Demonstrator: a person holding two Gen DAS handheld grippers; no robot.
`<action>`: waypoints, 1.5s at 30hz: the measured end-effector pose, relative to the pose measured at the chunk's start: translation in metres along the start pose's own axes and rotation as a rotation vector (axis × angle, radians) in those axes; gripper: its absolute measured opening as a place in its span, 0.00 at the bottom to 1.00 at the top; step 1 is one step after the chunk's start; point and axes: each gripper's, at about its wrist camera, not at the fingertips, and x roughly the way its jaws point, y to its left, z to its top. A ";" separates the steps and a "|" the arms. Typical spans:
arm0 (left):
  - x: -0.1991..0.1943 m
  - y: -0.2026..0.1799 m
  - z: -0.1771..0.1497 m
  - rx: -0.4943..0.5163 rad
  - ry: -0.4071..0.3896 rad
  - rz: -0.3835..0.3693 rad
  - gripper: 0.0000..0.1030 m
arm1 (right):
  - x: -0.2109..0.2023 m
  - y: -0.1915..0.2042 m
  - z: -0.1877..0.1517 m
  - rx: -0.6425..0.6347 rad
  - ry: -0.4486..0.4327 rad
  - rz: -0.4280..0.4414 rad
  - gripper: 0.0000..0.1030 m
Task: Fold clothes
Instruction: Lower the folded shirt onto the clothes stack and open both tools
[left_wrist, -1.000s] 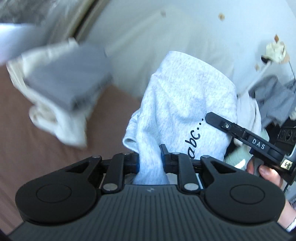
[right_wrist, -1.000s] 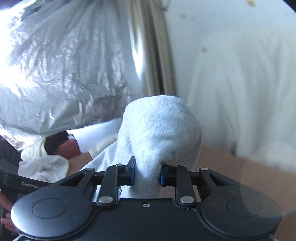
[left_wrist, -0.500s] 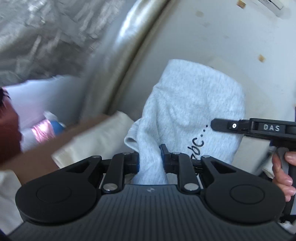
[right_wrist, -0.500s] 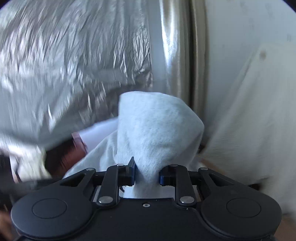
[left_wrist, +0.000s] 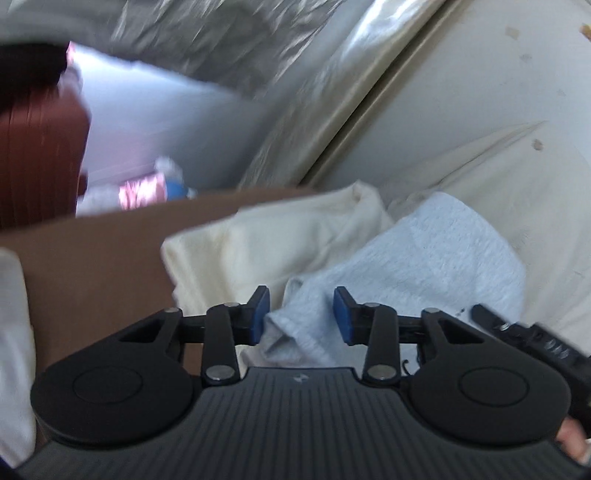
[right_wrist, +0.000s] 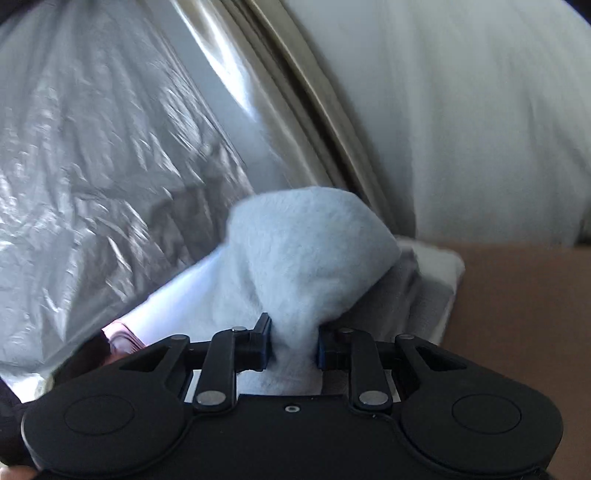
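Grey sweatshirt (left_wrist: 436, 258) is being pinched by right claw (right_wrist: 293, 345); left claw (left_wrist: 301, 314) is gaping wide astride its near edge.

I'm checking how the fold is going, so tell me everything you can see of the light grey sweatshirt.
The light grey sweatshirt looks like soft heathered fleece. In the left wrist view it lies bunched, resting on a cream garment, with a fold between the parted blue pads of the left gripper, which do not clamp it. A few dark printed marks show near its lower right edge. In the right wrist view the right gripper pinches a bunch of it, which bulges out rounded beyond the fingers.
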 end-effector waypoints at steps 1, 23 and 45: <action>-0.002 -0.006 0.000 0.024 -0.007 -0.003 0.35 | -0.003 0.003 0.002 -0.003 -0.037 0.008 0.24; 0.008 -0.049 -0.018 0.257 0.129 -0.095 0.37 | 0.018 0.038 0.035 -0.635 -0.007 -0.166 0.54; 0.029 -0.058 -0.023 0.296 0.135 -0.050 0.40 | 0.048 -0.020 -0.007 -0.369 -0.090 -0.202 0.61</action>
